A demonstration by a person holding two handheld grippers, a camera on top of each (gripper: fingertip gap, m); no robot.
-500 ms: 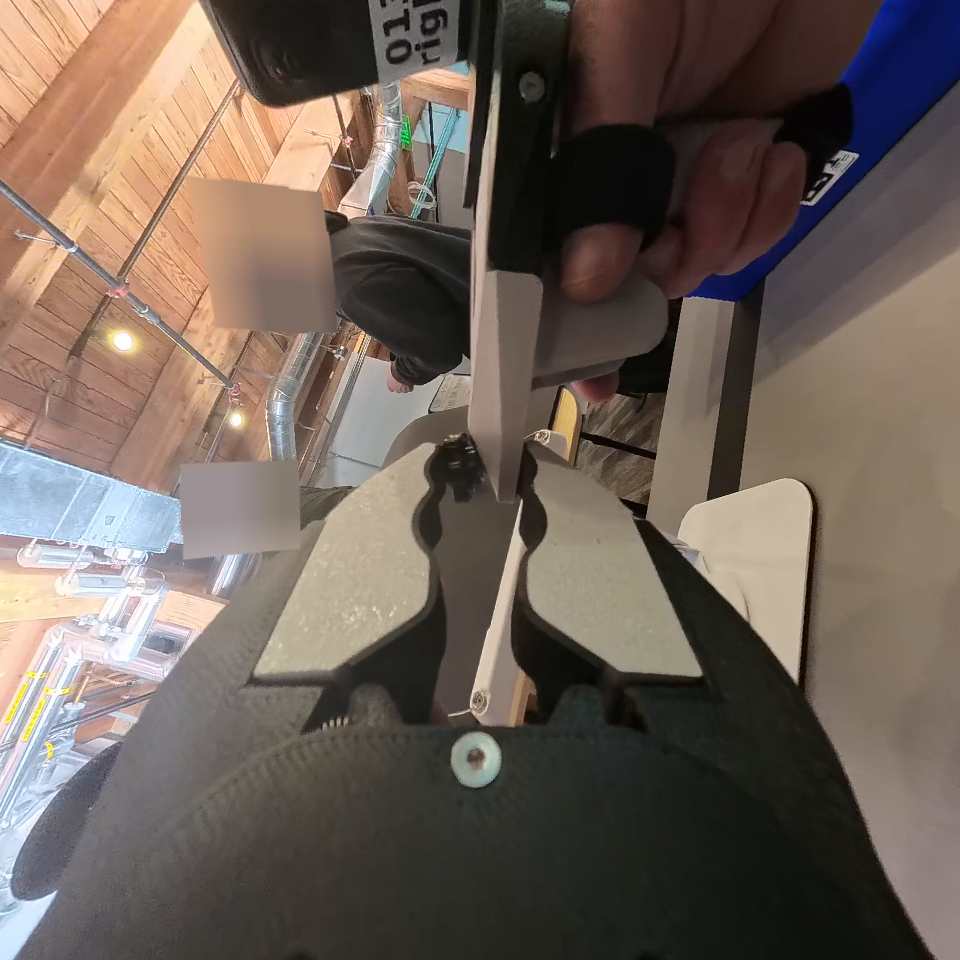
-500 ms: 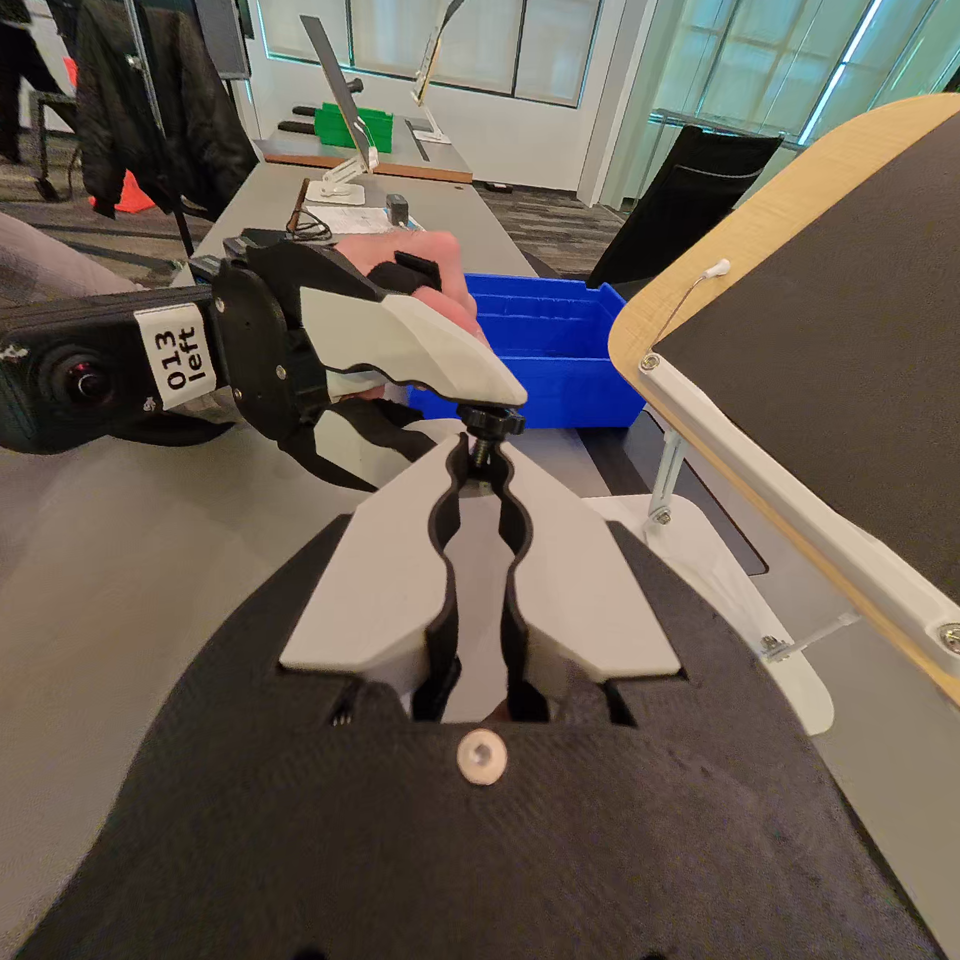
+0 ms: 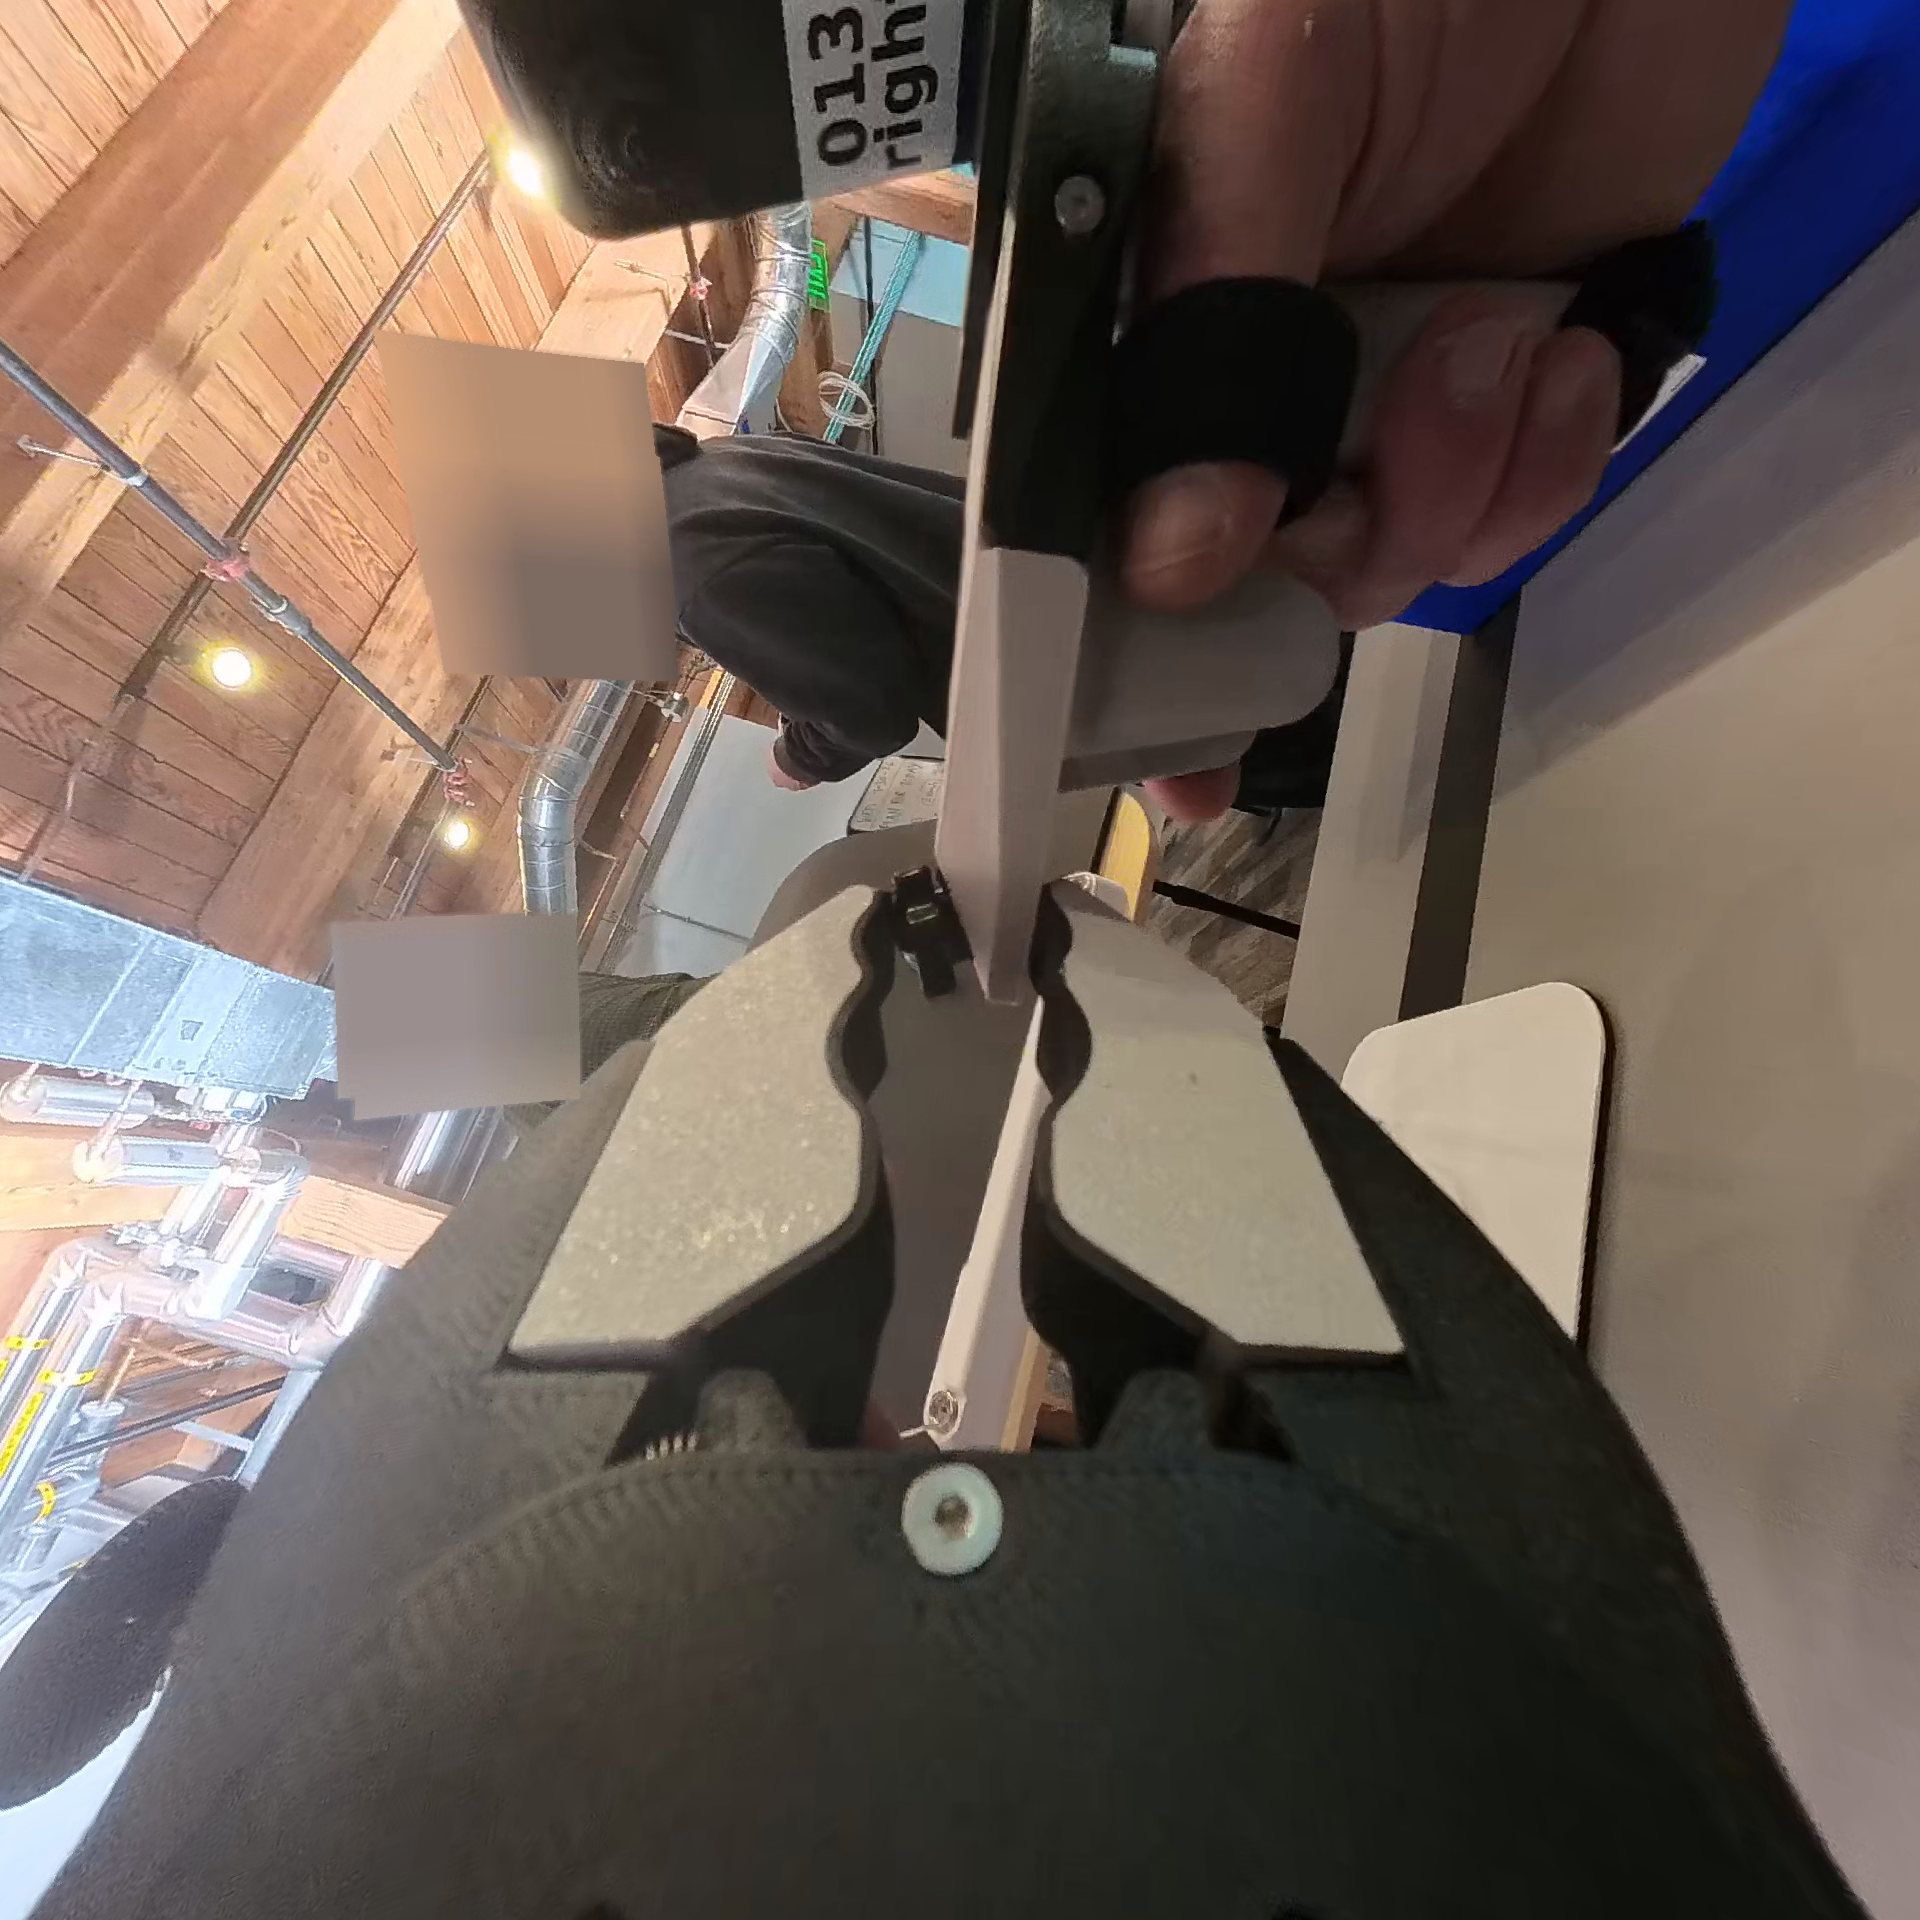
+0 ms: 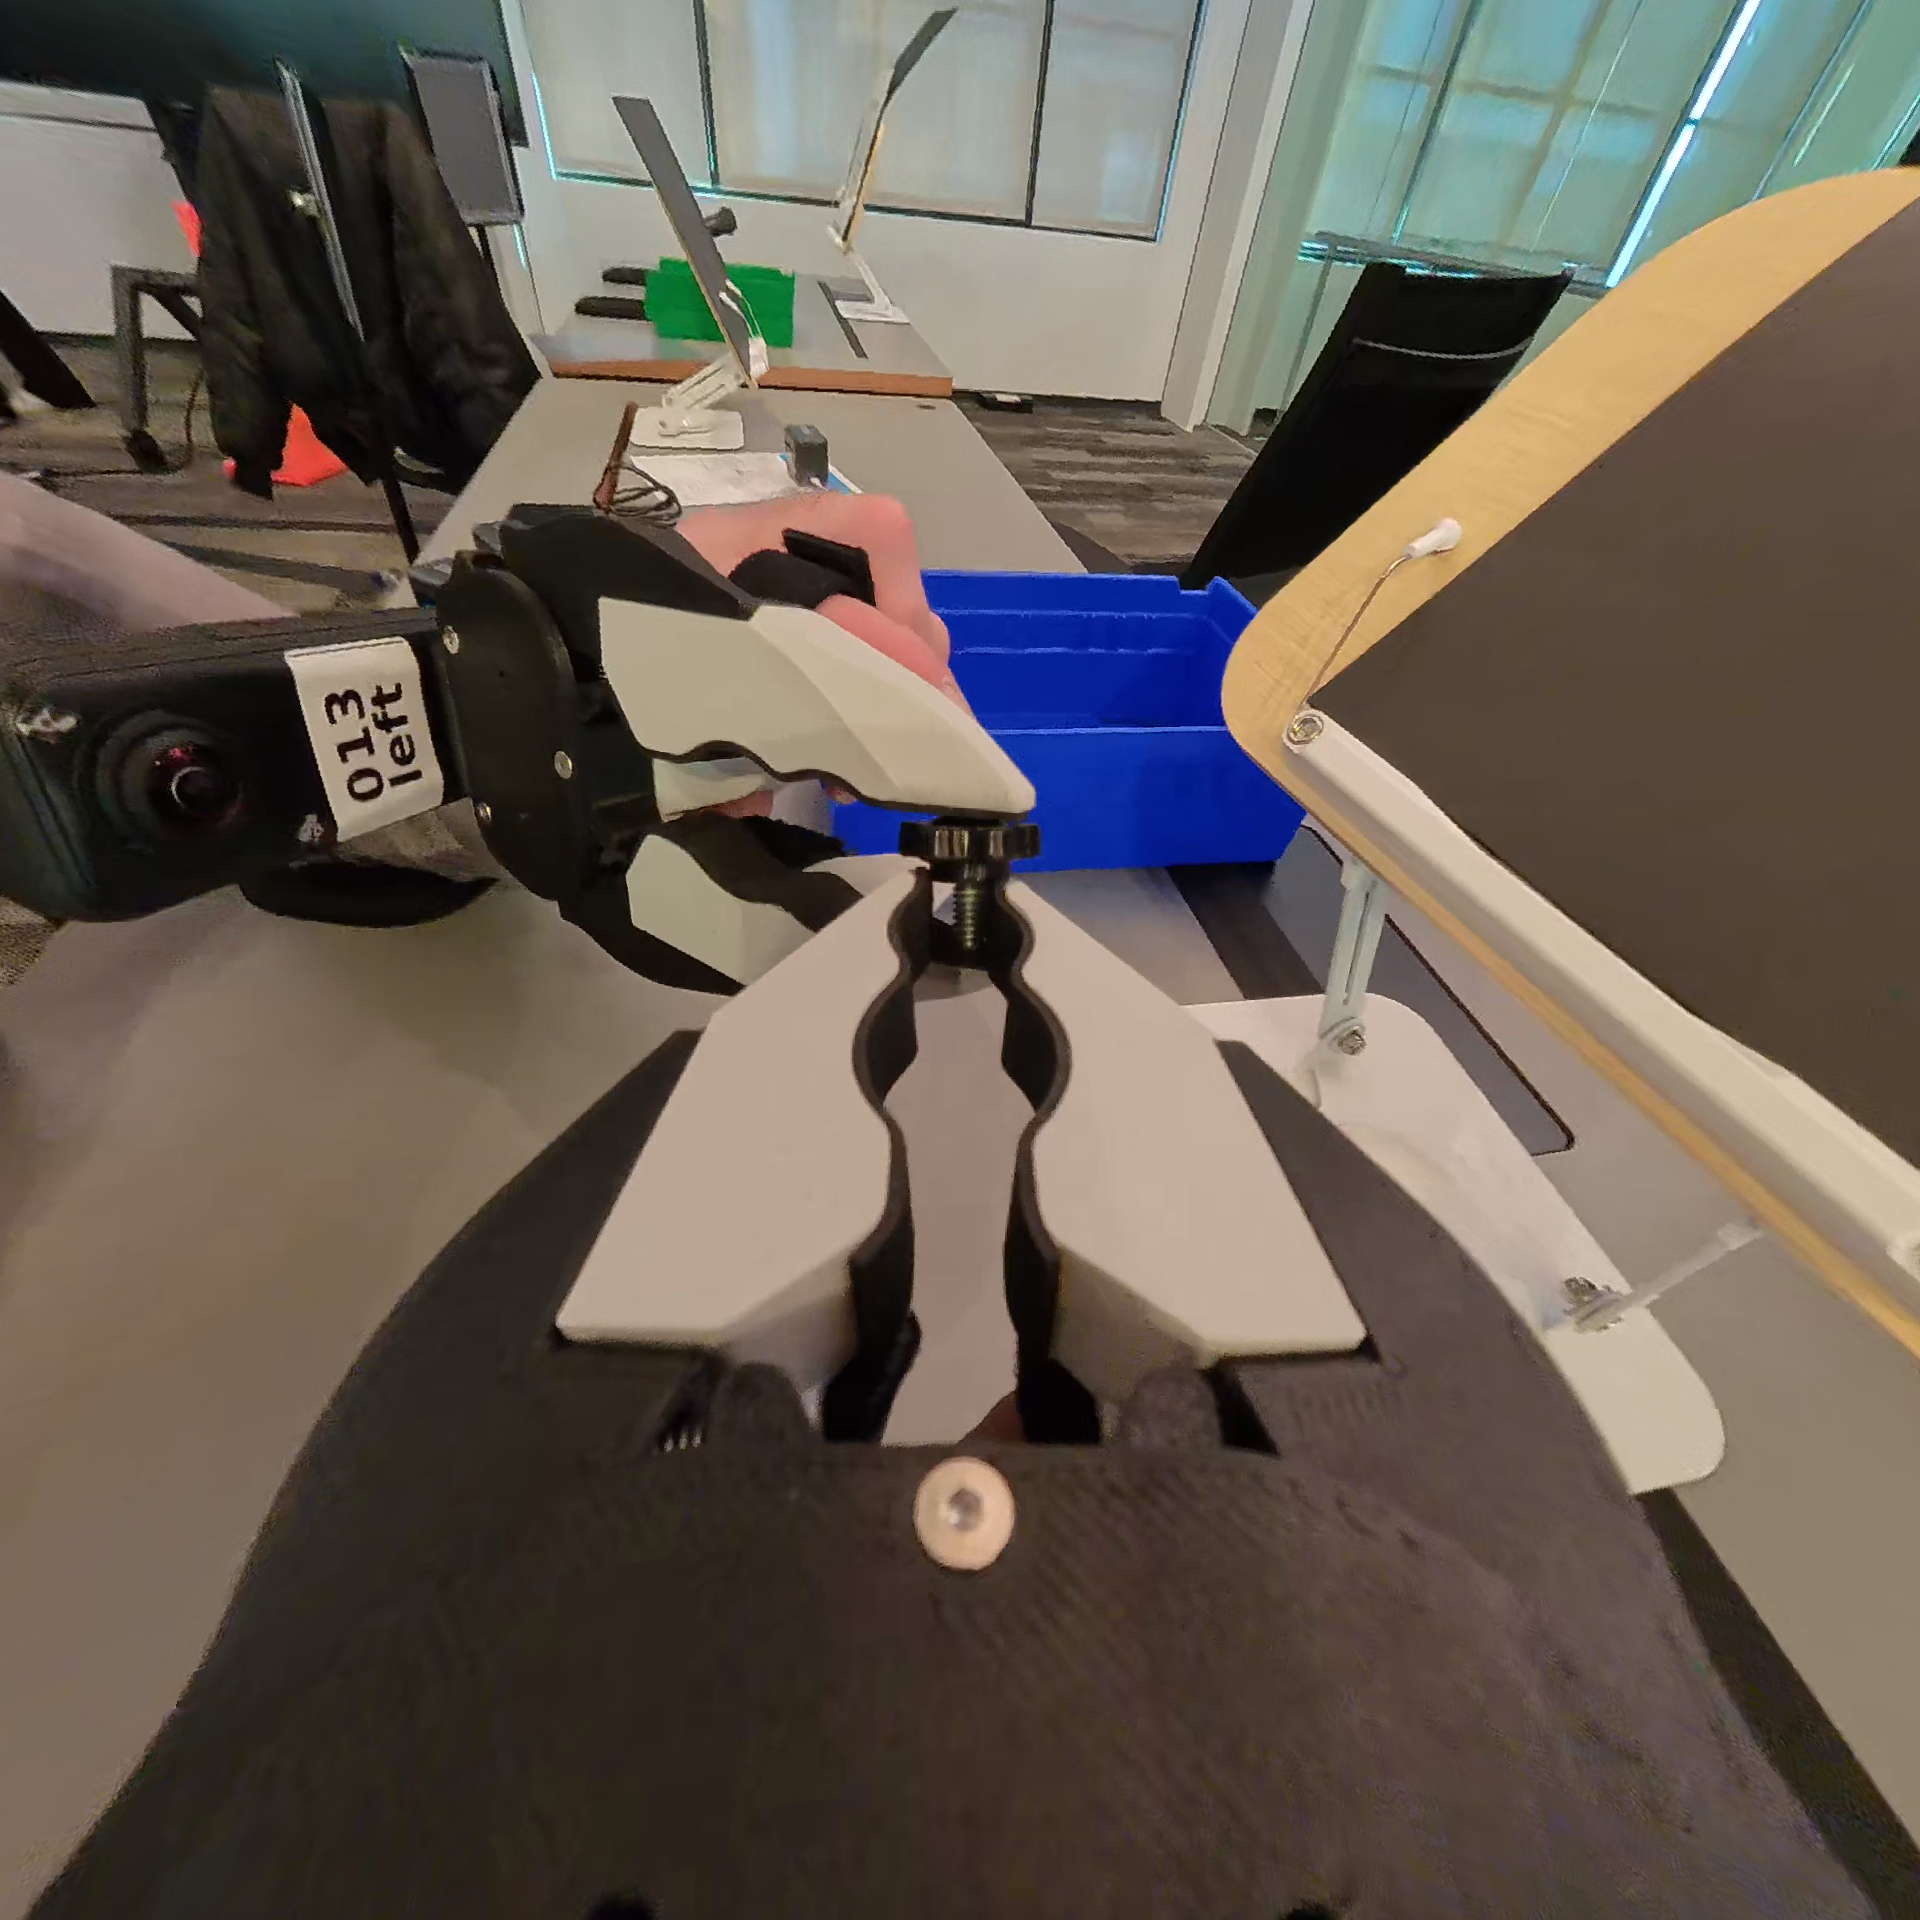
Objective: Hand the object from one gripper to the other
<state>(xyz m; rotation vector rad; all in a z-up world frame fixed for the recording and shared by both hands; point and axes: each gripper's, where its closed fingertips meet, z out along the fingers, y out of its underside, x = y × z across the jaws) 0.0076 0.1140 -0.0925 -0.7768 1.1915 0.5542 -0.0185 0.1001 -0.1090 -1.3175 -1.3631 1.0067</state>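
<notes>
A small black knob screw (image 4: pixel 968 878) is pinched by its threaded shaft in the tips of my right gripper (image 4: pixel 968 920), which is shut on it, knob end outward. My left gripper (image 4: pixel 914 868) reaches in from the left, open. Its upper finger (image 4: pixel 883 727) rests just above the knob, and its lower finger is partly hidden behind my right gripper. In the left wrist view the screw (image 3: pixel 923 925) sits between the open tips of my left gripper (image 3: pixel 956 940). The right gripper's finger (image 3: pixel 1003 831) shows edge-on beside it, held by a hand.
A blue bin (image 4: pixel 1091 727) stands on the grey table (image 4: pixel 260 1143) just behind the grippers. A tilted dark board with a wooden rim (image 4: pixel 1610 779) on a white stand base (image 4: pixel 1455 1195) is close on the right. A person in dark clothes (image 3: pixel 810 582) is behind. My two grippers' fingertips are within a few centimetres of each other.
Almost nothing: both views have shifted slightly. The screw stays in my right gripper and the left jaws stay open around the knob.
</notes>
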